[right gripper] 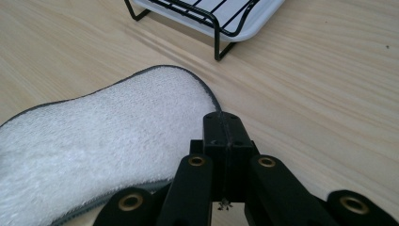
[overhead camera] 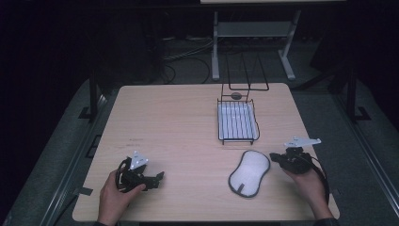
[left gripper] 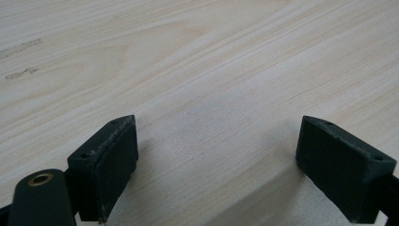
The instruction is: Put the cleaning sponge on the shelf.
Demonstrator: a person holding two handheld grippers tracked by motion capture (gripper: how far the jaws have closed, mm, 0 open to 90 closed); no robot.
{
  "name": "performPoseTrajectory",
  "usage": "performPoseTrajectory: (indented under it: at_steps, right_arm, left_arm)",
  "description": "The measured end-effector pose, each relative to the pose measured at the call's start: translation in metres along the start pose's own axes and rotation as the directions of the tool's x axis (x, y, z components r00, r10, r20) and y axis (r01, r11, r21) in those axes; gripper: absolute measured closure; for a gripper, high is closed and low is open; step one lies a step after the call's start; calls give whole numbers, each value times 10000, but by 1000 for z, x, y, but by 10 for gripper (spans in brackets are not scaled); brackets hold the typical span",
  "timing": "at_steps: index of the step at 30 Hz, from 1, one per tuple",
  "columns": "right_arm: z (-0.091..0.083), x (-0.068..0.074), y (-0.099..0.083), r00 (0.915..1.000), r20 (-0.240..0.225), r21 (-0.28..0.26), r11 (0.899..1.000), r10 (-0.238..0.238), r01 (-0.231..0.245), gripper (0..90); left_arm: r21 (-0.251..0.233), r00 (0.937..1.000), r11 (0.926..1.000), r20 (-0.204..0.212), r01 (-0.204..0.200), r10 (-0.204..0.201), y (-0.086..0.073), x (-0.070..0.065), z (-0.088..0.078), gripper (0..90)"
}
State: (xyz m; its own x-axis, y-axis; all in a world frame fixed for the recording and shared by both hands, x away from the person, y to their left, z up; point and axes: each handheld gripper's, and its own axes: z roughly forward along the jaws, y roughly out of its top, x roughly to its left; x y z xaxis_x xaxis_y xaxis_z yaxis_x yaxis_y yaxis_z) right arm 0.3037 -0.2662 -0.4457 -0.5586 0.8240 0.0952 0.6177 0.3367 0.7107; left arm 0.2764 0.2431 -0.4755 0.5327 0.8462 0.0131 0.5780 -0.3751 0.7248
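- Two hands are holding tongs over a wooden table point(overhead camera: 179, 122).
- Left gripper point(overhead camera: 155, 178) is sitting near the person's edge of the table, jaws spread wide, nothing between them, well apart from everything else.
- Right gripper point(overhead camera: 274, 158) is resting just beside the white fuzzy pad point(overhead camera: 249, 173), jaws pressed together and holding nothing.
- That pad is lying flat, to the left of the right tongs, its long way slanting from near the person up toward the wire rack point(overhead camera: 238, 121).
- I am guessing the right hand is the one to grab it, being much nearer.
- It would need to open first.
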Motion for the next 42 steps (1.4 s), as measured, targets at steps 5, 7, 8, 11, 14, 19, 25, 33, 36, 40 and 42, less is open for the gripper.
performPoseTrajectory:
  at_steps: [5, 7, 8, 11, 14, 19, 25, 33, 36, 40, 42]
  right_arm:
    - [10, 1, 4, 10000, -4, 147, 9999, -58, 58, 897]
    - [14, 1, 5, 9999, -47, 231, 9997, -110, 111, 897]
    - [15, 2, 6, 10000, -55, 315, 9995, -71, 73, 897]
    - [21, 4, 7, 9998, -108, 465, 9987, -195, 199, 898]
    - [25, 6, 10, 9996, -136, 461, 9986, -250, 257, 898]
    - [30, 8, 13, 9993, -114, 453, 9984, -347, 351, 898]
    - [36, 11, 17, 9989, -142, 493, 9978, -436, 442, 897]
    - [45, 19, 26, 9970, -284, 582, 9955, -727, 742, 898]
    - [50, 24, 29, 9960, -365, 608, 9947, -814, 835, 898]
    - [52, 27, 31, 9947, -390, 655, 9931, -949, 973, 898]
    - [51, 27, 31, 9948, -364, 621, 9933, -949, 970, 898]
  left_arm:
    - [1, 10000, 10000, -1, -5, 5, 0, 0, 0, 126]
    - [0, 10000, 10000, -2, -2, 2, 0, 0, 0, 126]
    - [-2, 10000, 10000, -2, 4, -4, 0, 0, 0, 126]
    - [-26, 10000, 10000, 2, 28, -28, 0, 0, 0, 127]
    - [-26, 10000, 10000, 5, 26, -26, 0, 0, 0, 126]
    - [-23, 10000, 10000, 4, 34, -34, 0, 0, 0, 126]
    - [-22, 10000, 10000, 3, 31, -31, 0, 0, 0, 126]
    - [-17, 10000, 10000, 3, 36, -36, 0, 0, 0, 126]
    - [-11, 10000, 10000, 4, 30, -30, 0, 0, 0, 126]
    - [-6, 10000, 10000, 5, 29, -29, 0, 0, 0, 126]
    - [-10, 10000, 10000, 4, 28, -28, 0, 0, 0, 126]
